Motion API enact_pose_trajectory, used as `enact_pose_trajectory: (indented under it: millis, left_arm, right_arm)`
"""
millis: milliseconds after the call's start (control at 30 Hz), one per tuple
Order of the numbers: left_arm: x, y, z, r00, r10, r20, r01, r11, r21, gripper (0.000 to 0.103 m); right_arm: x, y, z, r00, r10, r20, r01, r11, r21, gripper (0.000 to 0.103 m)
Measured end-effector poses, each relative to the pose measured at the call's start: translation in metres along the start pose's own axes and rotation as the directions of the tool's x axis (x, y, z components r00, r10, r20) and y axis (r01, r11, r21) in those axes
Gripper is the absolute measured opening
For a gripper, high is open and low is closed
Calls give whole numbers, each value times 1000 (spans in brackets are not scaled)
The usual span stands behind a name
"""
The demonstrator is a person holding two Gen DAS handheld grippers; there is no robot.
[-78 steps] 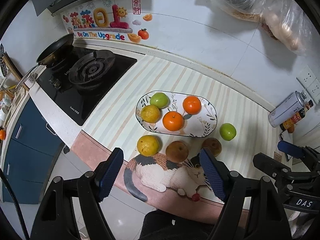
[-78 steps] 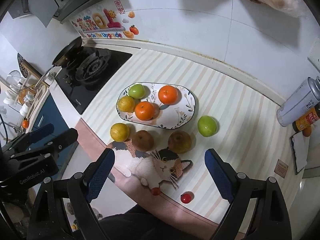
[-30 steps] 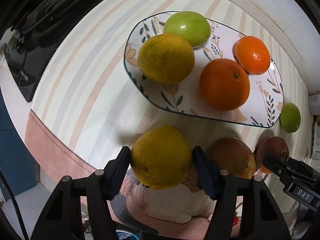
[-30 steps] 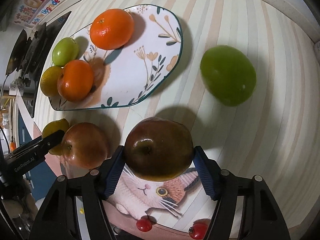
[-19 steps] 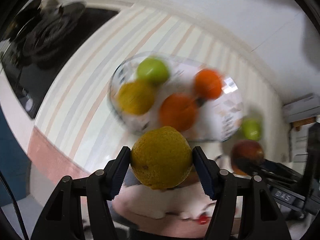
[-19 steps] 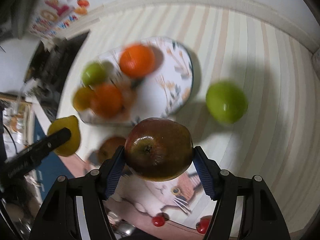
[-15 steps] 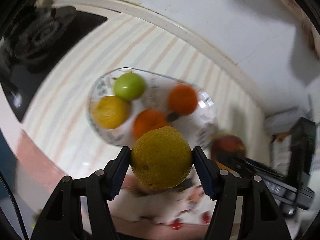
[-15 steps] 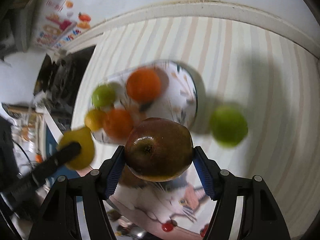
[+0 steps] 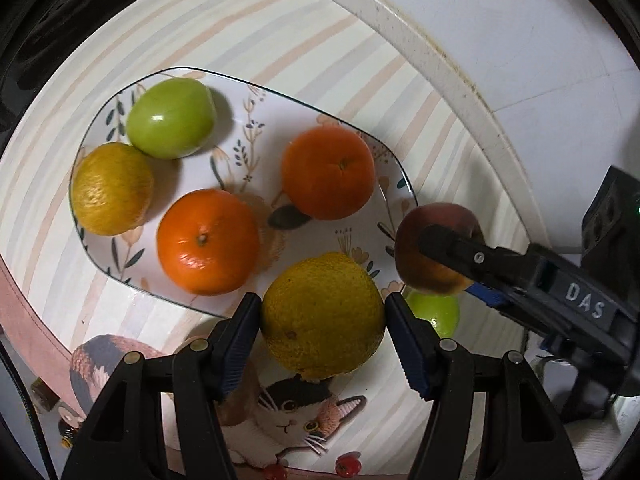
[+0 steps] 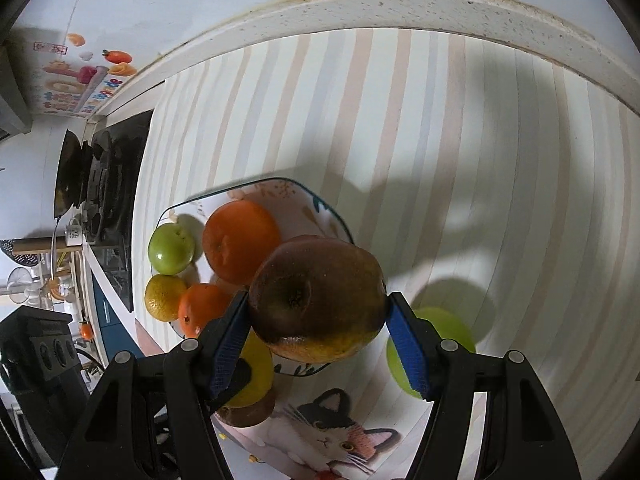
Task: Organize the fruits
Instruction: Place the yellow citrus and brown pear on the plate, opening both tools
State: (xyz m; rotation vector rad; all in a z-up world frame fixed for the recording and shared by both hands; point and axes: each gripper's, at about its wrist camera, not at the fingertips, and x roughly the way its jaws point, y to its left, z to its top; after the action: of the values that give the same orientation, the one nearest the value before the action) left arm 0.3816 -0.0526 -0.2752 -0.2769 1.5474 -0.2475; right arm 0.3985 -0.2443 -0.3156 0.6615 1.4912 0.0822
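My left gripper [image 9: 322,316] is shut on a yellow citrus fruit [image 9: 322,314] held over the near edge of the floral plate [image 9: 264,108]. My right gripper [image 10: 316,312] is shut on a brown-red pear [image 10: 316,300], seen from the left wrist [image 9: 436,254] at the plate's right end. The plate holds a green fruit [image 9: 172,118], a yellow citrus [image 9: 112,188] and two oranges [image 9: 208,240] [image 9: 328,172]. A green fruit [image 10: 440,332] lies on the counter right of the plate. A brown fruit [image 10: 250,412] rests on the cat mat.
A striped counter mat [image 10: 440,140] runs to the white wall ledge [image 10: 400,4]. A black gas hob with a pan [image 10: 92,188] sits at the left. A cat-print mat [image 9: 288,420] covers the counter's front edge.
Both grippers went from open above the counter to shut on fruit, lifted it, and have moved in over the plate: the yellow citrus at the near edge, the pear at the right end.
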Motion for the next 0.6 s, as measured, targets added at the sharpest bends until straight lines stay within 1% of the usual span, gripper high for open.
enact_pose_trajectory:
  millis: [133,200,233,267,300,333,367,400,433,500,567,600]
  left_arm:
    - [9,-6,2,999,34,-14,-34,999,17,62]
    - [8,-7,2,999,51,-13,-51,999,15,62]
    - [8,-8,2,998,57,-9,-57,998,17,62]
    - [9,-8,3,998,66,-5,-66,998,16,62]
    - [9,-9,3,997,74,-3,-74,997,17,63]
    - [8,-8,3,997,74,1,-74,997,18,71]
    - [9,-10,4,998,67,4,-67,998,17,76]
    - [8,-10,5,998,65,8,-65,998,17,86]
    - [5,-10,5,997,68,19,-68,997,20,87]
    - [0,-11,5,997,76,33,-77,997,25,88]
    - [-5,-13,5,996,80,42,-81,996,31,88]
    - [-8,-13,5,996,78,47,-80,996,34,88]
  right_arm:
    - [3,-4,3,1000,16,-22,-16,1000,4,72]
    - [6,-6,4,998,21,-53,-21,1000,2,72]
    - [7,-6,4,998,18,-62,-18,1000,-3,73]
    - [7,-7,3,998,22,-63,-22,1000,-7,77]
    - [6,-7,2,998,25,-62,-26,1000,-5,81]
    - [4,-7,1,998,28,-60,-29,1000,-5,85]
    - [3,-7,0,998,32,-58,-32,999,-5,86]
    - [1,-7,0,998,32,-54,-32,999,-4,86]
    - [-1,-8,0,998,29,-51,-29,1000,-3,86]
    - [-4,-9,-1,999,23,-47,-23,1000,-1,87]
    - [-7,-9,-2,999,7,-40,-8,1000,-7,92]
    - [-8,-9,-2,999,1,-37,-1,1000,-9,93]
